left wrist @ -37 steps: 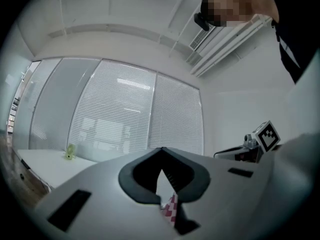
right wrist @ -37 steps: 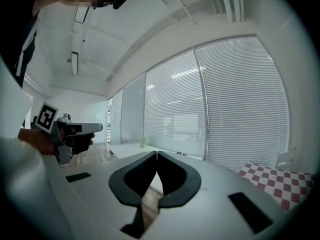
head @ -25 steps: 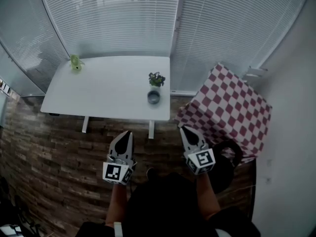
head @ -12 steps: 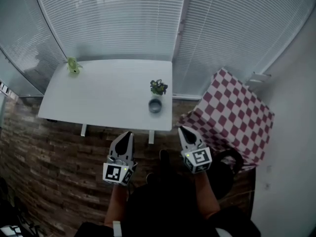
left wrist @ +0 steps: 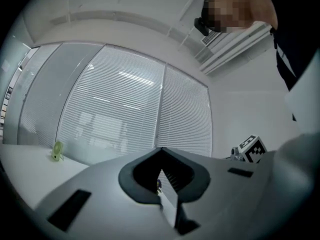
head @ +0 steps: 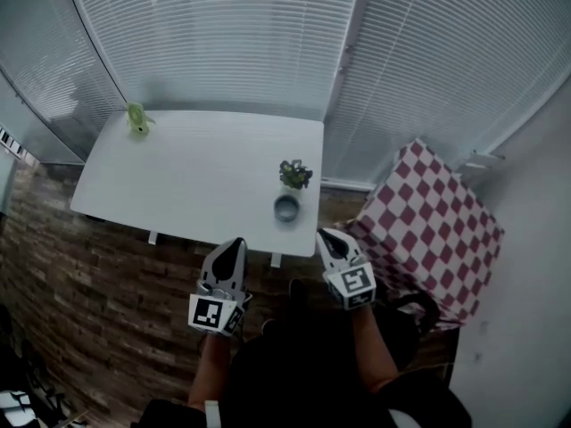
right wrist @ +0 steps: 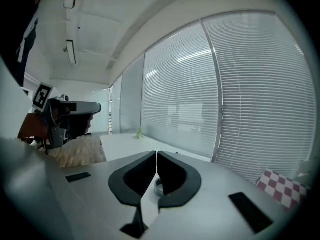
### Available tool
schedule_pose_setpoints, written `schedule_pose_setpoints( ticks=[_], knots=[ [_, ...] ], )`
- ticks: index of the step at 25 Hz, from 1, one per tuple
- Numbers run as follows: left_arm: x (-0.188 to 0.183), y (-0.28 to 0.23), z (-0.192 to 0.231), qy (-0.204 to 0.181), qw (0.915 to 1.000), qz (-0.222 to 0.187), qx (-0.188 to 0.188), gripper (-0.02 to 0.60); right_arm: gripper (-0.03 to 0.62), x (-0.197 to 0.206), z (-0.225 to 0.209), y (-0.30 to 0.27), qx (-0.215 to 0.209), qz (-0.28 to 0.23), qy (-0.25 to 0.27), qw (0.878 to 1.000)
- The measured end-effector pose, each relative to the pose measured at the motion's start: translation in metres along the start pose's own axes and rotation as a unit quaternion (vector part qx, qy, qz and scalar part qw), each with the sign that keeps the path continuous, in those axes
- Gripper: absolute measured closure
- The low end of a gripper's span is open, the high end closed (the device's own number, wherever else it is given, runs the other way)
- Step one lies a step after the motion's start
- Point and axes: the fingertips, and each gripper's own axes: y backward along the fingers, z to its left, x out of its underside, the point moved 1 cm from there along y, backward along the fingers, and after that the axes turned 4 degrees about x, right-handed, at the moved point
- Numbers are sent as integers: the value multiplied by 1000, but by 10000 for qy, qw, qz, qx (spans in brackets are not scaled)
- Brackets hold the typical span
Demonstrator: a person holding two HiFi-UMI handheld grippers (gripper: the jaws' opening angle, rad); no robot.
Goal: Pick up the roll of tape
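In the head view the roll of tape [head: 286,208], a small grey ring, lies flat near the front right edge of the white table [head: 187,172]. The right gripper view also catches the roll of tape [right wrist: 159,187], low between its jaws. My right gripper [head: 324,236] is shut and empty, its tips just short of the table's front edge, to the right of the roll. My left gripper [head: 233,242] is shut and empty too, hanging over the floor in front of the table, left of the roll. Neither touches anything.
A small potted plant [head: 295,174] stands just behind the roll. A small green object [head: 136,117] sits at the table's far left corner. A red-and-white checked surface [head: 437,226] stands to the right. Blinds [head: 223,34] close off the back. The floor [head: 89,275] has a brick pattern.
Both grippers have come forward toward the table, which now sits closer in the head view. The right gripper's tips have reached the table's front edge. Both stay shut.
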Motion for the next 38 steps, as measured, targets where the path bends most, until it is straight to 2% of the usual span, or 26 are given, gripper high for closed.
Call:
schedule_pose_setpoints(
  ticks=[4, 9, 11, 14, 18, 22, 28, 33, 38],
  knots=[
    [1, -8, 2, -61, 9999, 51, -88, 575, 586, 19, -6, -23, -230, 253, -208, 9992],
    [11, -12, 10, -12, 9995, 138, -266, 575, 578, 36, -13, -48, -423, 322, -251, 9983],
    [12, -12, 13, 28, 9994, 162, -317, 575, 505, 40, -13, -53, -487, 385, -279, 9977],
    [13, -16, 15, 17, 9990, 243, -375, 576, 464, 51, -18, -62, -499, 551, -234, 9970],
    [7, -18, 14, 58, 9994, 11, -349, 576, 399, 76, -13, -74, -757, 965, -149, 9923],
    [9, -18, 13, 10, 9991, 132, -406, 575, 377, 99, -5, -88, -1115, 1276, 158, 9854],
    [14, -14, 8, -97, 9988, 302, -383, 575, 373, 126, -2, -113, -1382, 1813, 309, 9732],
    [10, -8, 6, -108, 9985, 297, -437, 575, 373, 145, 0, -131, -1552, 2117, 702, 9624],
    [15, 0, 7, 45, 9985, 321, -447, 575, 373, 152, 5, -147, -1775, 2265, 938, 9531]
  ],
)
